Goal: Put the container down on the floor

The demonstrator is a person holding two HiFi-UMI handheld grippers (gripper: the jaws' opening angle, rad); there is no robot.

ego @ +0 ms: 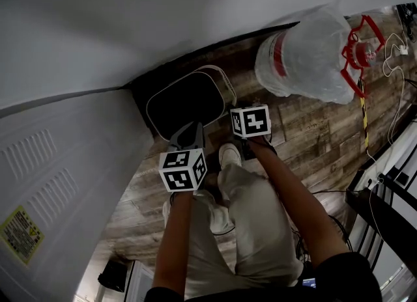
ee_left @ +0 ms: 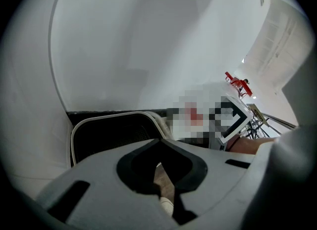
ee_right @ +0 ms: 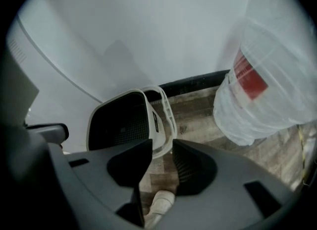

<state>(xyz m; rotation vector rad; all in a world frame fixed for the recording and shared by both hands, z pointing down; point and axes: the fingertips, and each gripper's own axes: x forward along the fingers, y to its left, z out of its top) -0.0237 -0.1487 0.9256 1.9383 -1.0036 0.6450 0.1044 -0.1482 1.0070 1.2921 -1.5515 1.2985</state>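
The container (ego: 186, 102) is being rested on the floor (ego: 306, 138) against the wall (ego: 130, 27); put-down prob. done. R gripper (ee_right: 161, 147) is being held apart, empty; L gripper (ee_left: 159, 142) apparently pinched together on nothing. Next: clearance from wall is needed.

L gripper (ee_left: 158, 142) closed, R gripper (ee_right: 161, 147) jaws apart.

I log: container (ego: 186, 102) has a smooth white plastic rim and dark perforated walls. Floor (ego: 306, 131) is matt wood-grain planks. Bucket (ego: 306, 53) is under crinkled translucent film.
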